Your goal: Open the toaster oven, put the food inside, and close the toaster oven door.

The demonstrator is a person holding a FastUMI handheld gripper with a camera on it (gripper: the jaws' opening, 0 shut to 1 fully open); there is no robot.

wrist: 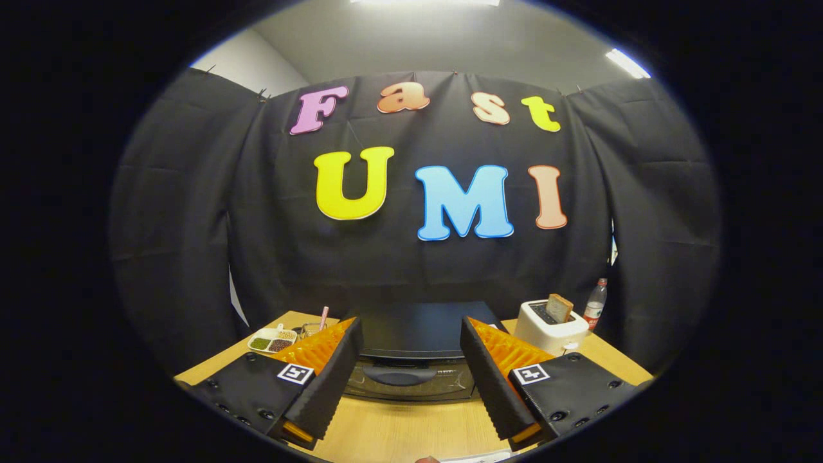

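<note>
A black toaster oven (pixel 415 334) stands on the wooden table (pixel 411 431) straight ahead of my fingers. Its door is closed, and the dark handle (pixel 400 375) runs across the top of the glass front. My gripper (pixel 411 331) is open, its two black ridged fingers (pixel 334 379) set wide apart on either side of the oven's front, a short way before it. Nothing is between the fingers. I cannot make out the food for the oven from here.
A white pop-up toaster (pixel 550 328) holding a slice of bread (pixel 559 307) sits right of the oven, with a plastic bottle (pixel 595 302) behind it. Left of the oven lie a divided white dish (pixel 272 340) of grains and a small cup with a pink straw (pixel 323 317).
</note>
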